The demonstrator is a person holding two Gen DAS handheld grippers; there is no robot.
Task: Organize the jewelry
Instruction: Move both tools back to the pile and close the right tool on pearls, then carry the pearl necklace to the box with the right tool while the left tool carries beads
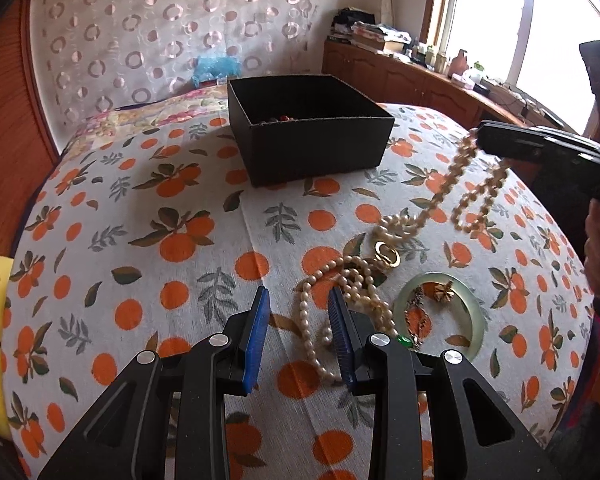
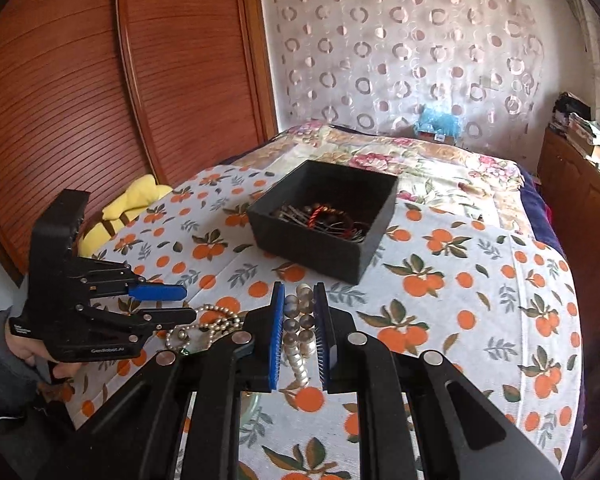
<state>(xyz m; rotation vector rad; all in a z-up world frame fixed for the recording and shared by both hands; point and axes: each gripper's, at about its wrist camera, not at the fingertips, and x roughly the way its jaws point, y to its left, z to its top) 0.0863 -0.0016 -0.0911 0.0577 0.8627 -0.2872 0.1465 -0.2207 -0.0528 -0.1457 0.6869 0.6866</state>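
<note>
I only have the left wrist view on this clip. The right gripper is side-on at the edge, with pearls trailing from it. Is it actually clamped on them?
Observer: Yes. In the right wrist view the right gripper has its blue pads closed on the pearl necklace.
Operator: What's inside the black box? I barely see over its rim.
Observer: The black box already holds a tangle of jewelry, including a reddish beaded bracelet.
Operator: And my left gripper?
Observer: The left gripper is open, holding nothing.

Both grippers are black plastic with blue ribbed fingers (image 1: pixel 256 340) and round silver screws; the left gripper (image 2: pixel 162 300) carries white lettering, gripped by a grey-sleeved hand (image 2: pixel 28 350).
</note>
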